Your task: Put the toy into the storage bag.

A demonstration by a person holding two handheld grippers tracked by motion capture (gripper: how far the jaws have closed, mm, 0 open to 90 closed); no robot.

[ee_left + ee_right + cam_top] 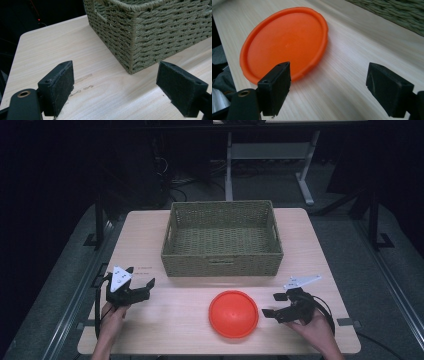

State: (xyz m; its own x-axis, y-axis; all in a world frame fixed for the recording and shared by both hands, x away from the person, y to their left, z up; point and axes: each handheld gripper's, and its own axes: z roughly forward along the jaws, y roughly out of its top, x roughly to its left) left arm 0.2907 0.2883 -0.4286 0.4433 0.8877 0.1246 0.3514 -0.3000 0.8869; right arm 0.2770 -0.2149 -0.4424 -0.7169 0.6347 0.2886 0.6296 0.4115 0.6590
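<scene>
Right gripper view shows my open right hand-held gripper (328, 87) beside the round orange plastic disc (284, 47); I should straddle its thin rim squarely before closing.

I can read no text: the small reddish marks on the table (145, 268) by the basket (222, 262) are too blurred.

My table (150, 235) is evenly lit from above while the room around it sits dark; the basket (392, 12) blurs at my right gripper view's top edge.
</scene>
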